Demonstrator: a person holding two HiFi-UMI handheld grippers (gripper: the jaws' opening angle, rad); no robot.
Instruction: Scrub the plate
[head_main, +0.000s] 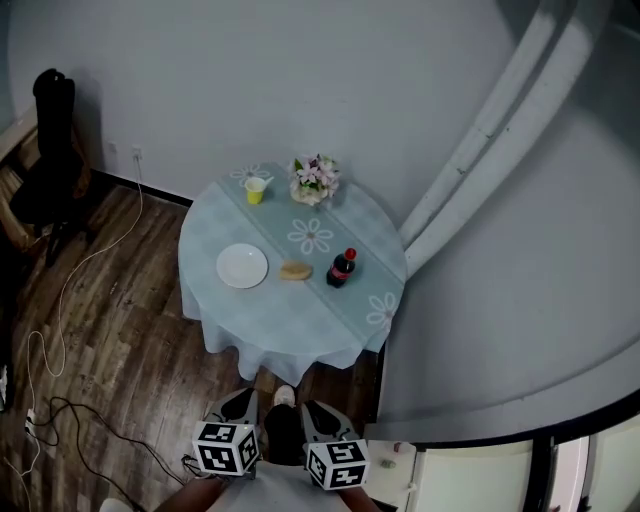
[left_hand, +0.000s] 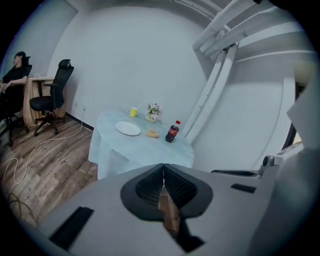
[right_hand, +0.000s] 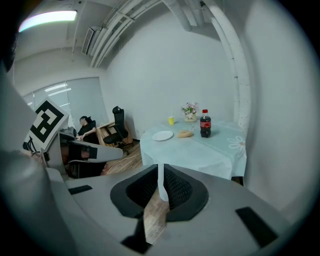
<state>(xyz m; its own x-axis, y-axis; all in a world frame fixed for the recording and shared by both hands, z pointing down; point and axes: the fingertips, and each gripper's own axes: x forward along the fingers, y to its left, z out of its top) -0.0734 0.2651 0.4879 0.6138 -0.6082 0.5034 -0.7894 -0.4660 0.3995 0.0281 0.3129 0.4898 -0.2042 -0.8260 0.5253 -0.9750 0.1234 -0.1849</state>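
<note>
A white plate (head_main: 243, 266) lies on the left part of a round table (head_main: 260, 315) with a pale blue cloth. Beside it lies a tan sponge-like lump (head_main: 296, 270). Both grippers hang low at the head view's bottom edge, well short of the table, over the wood floor. My left gripper (head_main: 238, 405) is shut with nothing in it, and my right gripper (head_main: 320, 415) is shut and empty too. The left gripper view has its jaws (left_hand: 163, 172) pressed together, the plate (left_hand: 128, 128) far ahead. The right gripper (right_hand: 161, 175) faces the plate (right_hand: 162, 135) and the lump (right_hand: 185, 133).
On the table also stand a cola bottle (head_main: 342, 268), a yellow cup (head_main: 256, 189) and a small pot of flowers (head_main: 315, 179). A black office chair (head_main: 50, 150) stands at the left with cables (head_main: 60, 340) on the floor. A person (left_hand: 15, 75) sits far left. A curved white wall (head_main: 520, 250) runs along the right.
</note>
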